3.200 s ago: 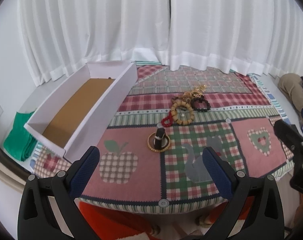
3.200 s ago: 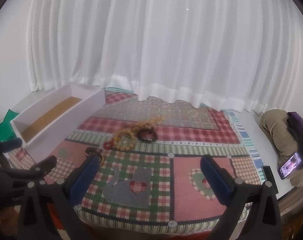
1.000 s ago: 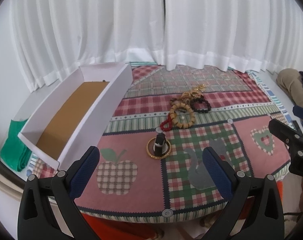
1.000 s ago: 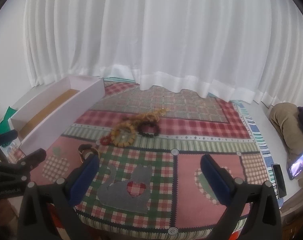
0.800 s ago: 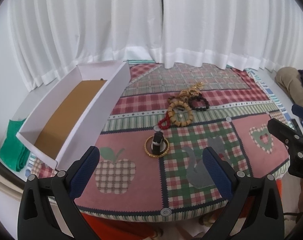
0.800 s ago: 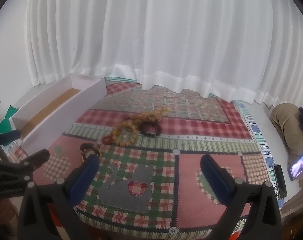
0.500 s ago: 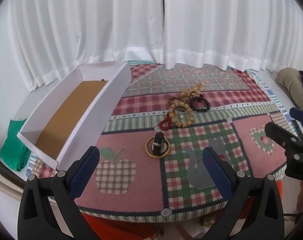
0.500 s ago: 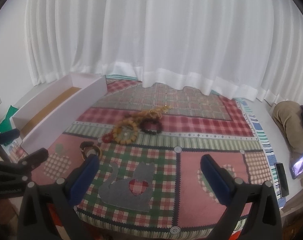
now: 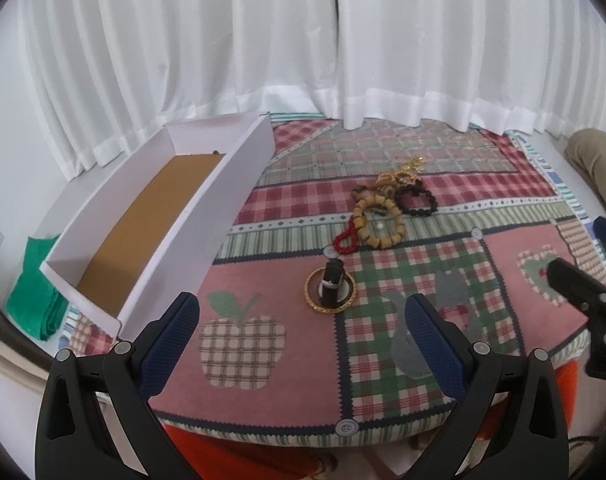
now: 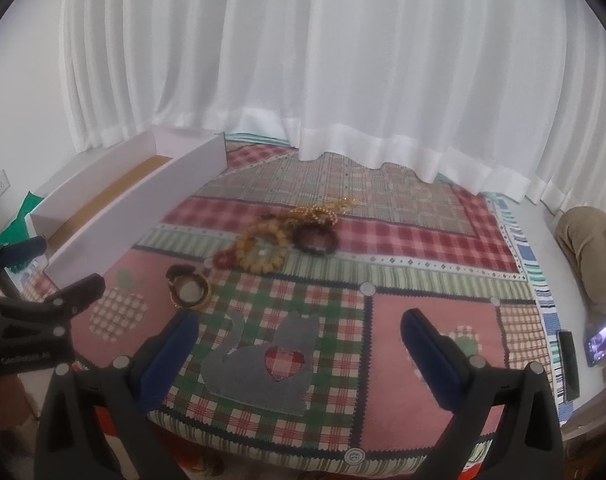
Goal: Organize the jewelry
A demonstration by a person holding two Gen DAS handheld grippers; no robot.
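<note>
- We held both the left gripper (image 9: 303, 320) and right gripper (image 10: 299, 332) with fingers wide, empty.
- A gold bangle (image 9: 330, 290) ringed a black cylinder; chunky wooden beads (image 9: 379, 220) lay on patchwork.

Right tongs (image 10: 299, 340) spread wide over patchwork cloth (image 10: 419, 240), beaded bracelets (image 10: 263, 250) beyond

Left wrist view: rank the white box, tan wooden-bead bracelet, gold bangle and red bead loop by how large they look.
1. white box, by far the largest
2. tan wooden-bead bracelet
3. gold bangle, close to the bracelet; it lies nearer the camera, so their order is unsure
4. red bead loop, smallest
</note>
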